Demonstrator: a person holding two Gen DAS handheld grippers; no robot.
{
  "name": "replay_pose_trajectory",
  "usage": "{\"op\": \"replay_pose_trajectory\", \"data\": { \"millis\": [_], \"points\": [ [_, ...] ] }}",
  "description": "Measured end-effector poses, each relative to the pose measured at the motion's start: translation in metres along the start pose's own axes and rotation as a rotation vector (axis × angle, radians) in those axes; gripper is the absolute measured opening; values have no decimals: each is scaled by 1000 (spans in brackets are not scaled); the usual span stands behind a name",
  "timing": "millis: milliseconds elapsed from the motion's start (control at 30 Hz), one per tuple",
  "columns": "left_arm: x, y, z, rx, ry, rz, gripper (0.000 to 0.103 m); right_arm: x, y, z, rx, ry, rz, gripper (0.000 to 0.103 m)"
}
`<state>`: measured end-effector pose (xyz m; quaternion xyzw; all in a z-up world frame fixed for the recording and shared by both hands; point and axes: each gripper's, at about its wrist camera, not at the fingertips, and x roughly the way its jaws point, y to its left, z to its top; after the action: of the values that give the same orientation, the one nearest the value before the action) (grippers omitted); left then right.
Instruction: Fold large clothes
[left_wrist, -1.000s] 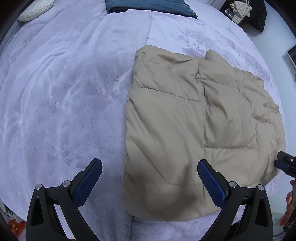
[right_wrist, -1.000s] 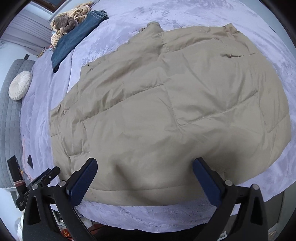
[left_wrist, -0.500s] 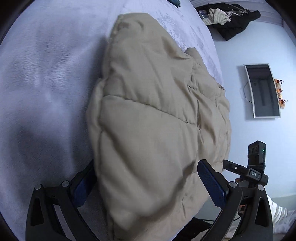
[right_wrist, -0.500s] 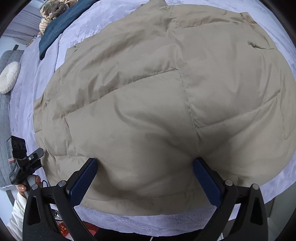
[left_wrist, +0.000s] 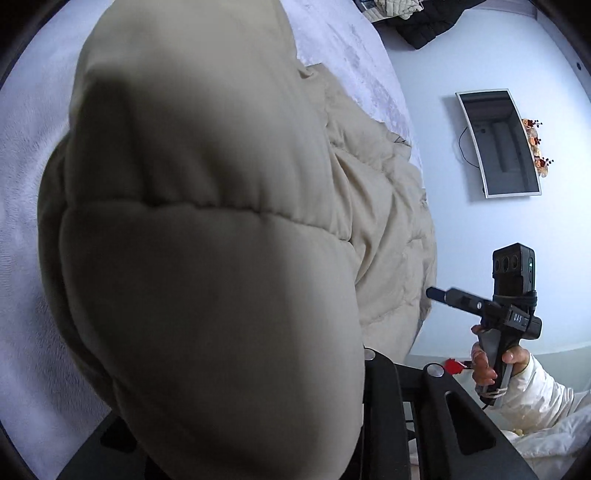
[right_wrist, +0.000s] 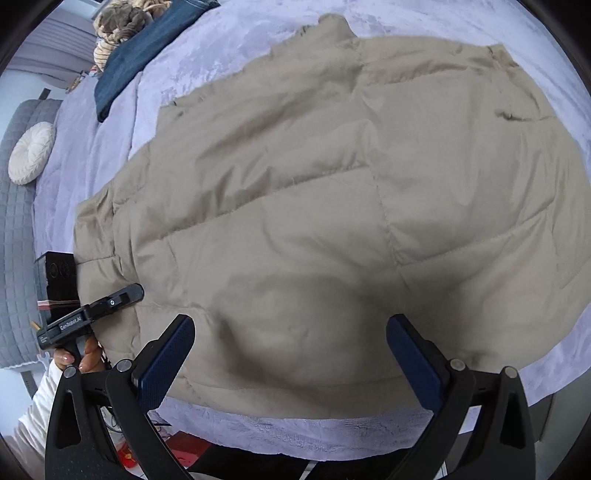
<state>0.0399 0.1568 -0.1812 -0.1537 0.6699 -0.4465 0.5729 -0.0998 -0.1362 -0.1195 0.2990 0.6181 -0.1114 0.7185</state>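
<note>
Now left tool (right_wrist: 129, 293) on beige jacket (right_wrist: 332, 206)

Beige quilted puffer jacket (right_wrist: 332, 192) — spread flat across the lavender bed cover (right_wrist: 229, 48), stitched into broad panels, hem near the bed's edge. One corner bunches up close against the left-wrist lens — puffed, shadowed.

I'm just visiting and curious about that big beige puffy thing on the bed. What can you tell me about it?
The beige quilted jacket looks like a smooth, padded down garment stitched into puffy panels. It lies spread flat on the pale lilac bedspread, reaching near the bed's front edge. The left gripper has just been closing on its side edge, where the padding bulges up against that camera. The right gripper hovers open above the hem.
</note>
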Motion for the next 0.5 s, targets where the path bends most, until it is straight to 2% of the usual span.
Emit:
{"op": "replay_pose_trajectory", "data": {
  "millis": [33, 100, 133, 167, 300, 500],
  "points": [
    [-4, -7, -2, 7, -8, 9, 29, -7, 0, 3, -8, -43, 3, 102],
    [-13, -23, -5, 25, -26, 35, 29, -12, 1, 11, -26, -106, 21, 76],
    [-17, -33, -7, 32, -36, 50, 29, -12, 1, 17, -32, -128, 12, 40],
    [-19, -42, -8, 36, -45, 63, 29, -11, 2, 23, -36, -151, 5, 17],
    [-29, -87, -13, 45, -83, 157, 29, 8, 0, 54, -62, -199, 54, 12],
    [-22, -173, -14, 71, -125, 234, 29, 57, -10, 89, -56, -150, 111, 8]
  ]
}}
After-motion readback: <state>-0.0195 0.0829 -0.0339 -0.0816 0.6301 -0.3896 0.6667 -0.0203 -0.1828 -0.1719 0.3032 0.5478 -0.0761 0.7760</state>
